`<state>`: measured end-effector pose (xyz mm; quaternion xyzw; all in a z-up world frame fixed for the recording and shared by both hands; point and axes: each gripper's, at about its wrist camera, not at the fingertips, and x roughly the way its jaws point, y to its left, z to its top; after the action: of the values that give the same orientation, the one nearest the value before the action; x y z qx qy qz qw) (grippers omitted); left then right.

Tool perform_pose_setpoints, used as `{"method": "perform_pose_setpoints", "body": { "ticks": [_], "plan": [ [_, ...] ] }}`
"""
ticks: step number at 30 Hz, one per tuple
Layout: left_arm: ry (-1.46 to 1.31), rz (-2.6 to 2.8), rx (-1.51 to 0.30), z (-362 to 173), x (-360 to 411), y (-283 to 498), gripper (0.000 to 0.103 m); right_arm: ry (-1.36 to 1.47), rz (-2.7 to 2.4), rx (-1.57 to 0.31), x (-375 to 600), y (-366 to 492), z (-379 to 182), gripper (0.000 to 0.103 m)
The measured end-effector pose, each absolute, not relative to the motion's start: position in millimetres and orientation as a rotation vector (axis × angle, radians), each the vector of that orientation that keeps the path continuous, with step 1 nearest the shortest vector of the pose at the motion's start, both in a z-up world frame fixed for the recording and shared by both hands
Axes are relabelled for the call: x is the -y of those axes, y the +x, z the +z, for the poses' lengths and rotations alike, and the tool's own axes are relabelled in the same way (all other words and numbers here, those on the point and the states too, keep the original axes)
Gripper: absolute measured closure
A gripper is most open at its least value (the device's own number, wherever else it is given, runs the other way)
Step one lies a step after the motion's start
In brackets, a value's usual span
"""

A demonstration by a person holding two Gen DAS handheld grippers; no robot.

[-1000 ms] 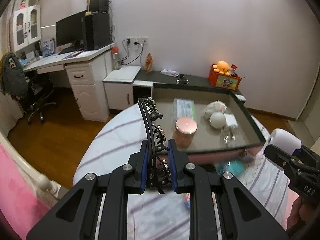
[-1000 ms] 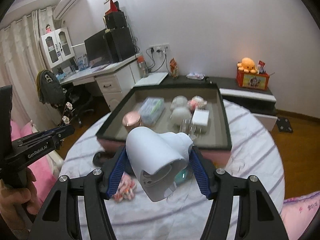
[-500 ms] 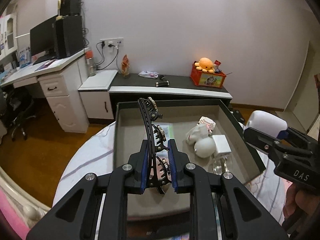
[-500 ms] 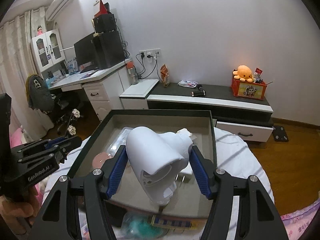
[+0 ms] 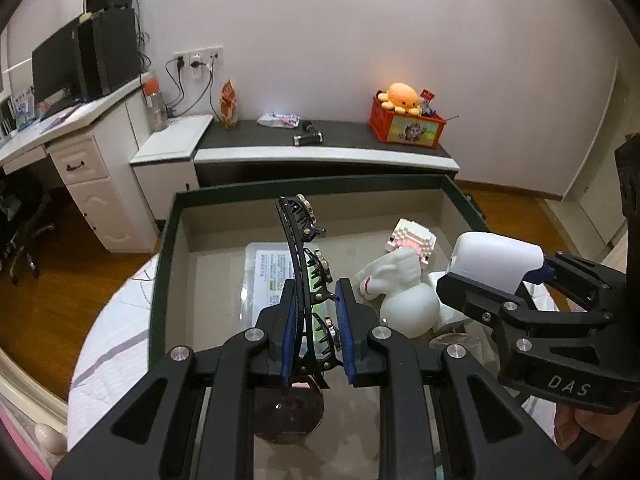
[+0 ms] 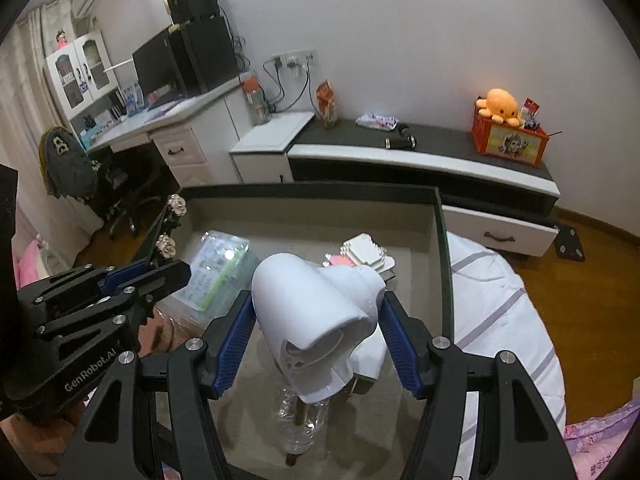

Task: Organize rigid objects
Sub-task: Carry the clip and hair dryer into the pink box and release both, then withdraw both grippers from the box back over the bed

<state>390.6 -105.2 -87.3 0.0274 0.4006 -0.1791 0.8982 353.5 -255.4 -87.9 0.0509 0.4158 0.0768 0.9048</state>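
A black curved hair clip with pale flower studs stands upright between the pads of my left gripper, which is shut on it. My right gripper is shut on a bulky white plastic housing. Both hang over the dark-rimmed box with a beige floor. From the right wrist view the left gripper and its clip sit at the box's left side. In the left wrist view the right gripper and the housing are over the box's right side.
In the box lie a clear packet, a white figure, a white ball, a pink-and-white block model, a round pink-lidded jar and a clear bottle. A striped bedcover lies around it; low cabinets stand behind.
Both grippers have moved forward and a little down, from over the bedcover in front of the box to above its inside. Each keeps its hold.
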Motion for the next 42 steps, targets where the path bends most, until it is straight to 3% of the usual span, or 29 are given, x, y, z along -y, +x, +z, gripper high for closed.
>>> {"method": "perform_pose_setpoints", "body": {
  "ticks": [6,8,9,12,16,19,20,42],
  "plan": [
    [0.058,-0.363,-0.846,-93,105,396,0.081,0.100,0.152,-0.881,257,357,-90,0.039],
    [0.056,-0.349,-0.841,-92,106,394,0.062,0.096,0.155,-0.888,256,357,-91,0.039],
    [0.056,-0.330,-0.831,-89,104,391,0.042,0.099,0.158,-0.888,255,357,-92,0.037],
    [0.056,-0.286,-0.799,-80,94,386,0.027,0.100,0.158,-0.879,256,354,-88,0.021],
    [0.028,-0.262,-0.765,-65,78,371,0.006,0.107,0.161,-0.853,257,345,-79,0.017],
    [0.013,-0.239,-0.713,-51,65,350,0.001,0.153,0.156,-0.815,259,331,-70,0.001],
    [0.011,-0.227,-0.701,-47,60,342,0.000,0.159,0.155,-0.804,260,327,-67,0.000],
    [0.033,-0.067,-0.581,-2,10,149,0.000,0.133,0.025,-0.520,236,107,10,0.000]
  ]
}}
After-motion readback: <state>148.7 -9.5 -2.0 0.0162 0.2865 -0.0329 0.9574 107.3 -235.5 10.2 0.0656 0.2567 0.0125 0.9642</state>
